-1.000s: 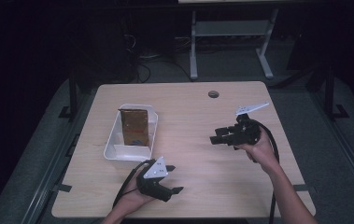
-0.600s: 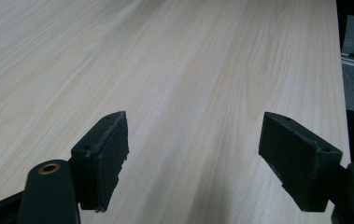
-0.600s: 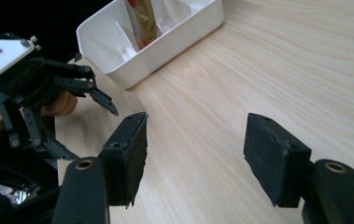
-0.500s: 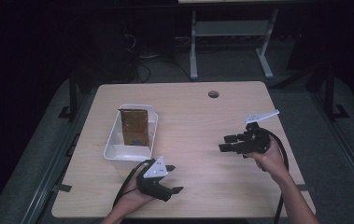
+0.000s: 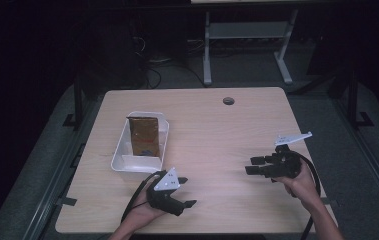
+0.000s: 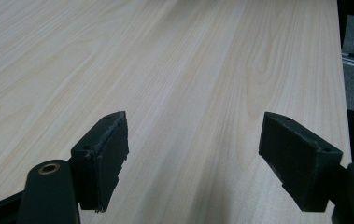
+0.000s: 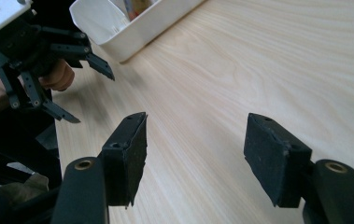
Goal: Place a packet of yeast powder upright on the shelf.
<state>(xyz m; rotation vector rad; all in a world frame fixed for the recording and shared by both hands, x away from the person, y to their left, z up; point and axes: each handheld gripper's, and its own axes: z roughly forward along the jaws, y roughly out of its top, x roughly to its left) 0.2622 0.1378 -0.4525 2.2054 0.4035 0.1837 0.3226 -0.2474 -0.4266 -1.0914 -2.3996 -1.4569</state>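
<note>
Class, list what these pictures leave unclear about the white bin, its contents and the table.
- Brown packet in the white bin: high view, label too small and dim.
- Small dark item below it: too small to identify.
- Bin contents: right gripper view, cut off by the top edge.
- Table near edge: high view, partly hidden by forearms.

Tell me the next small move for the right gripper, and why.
Probably set the right gripper down on the bare table: its jaws stand open with nothing between them, and the brown packet already lies in the white bin.
</note>
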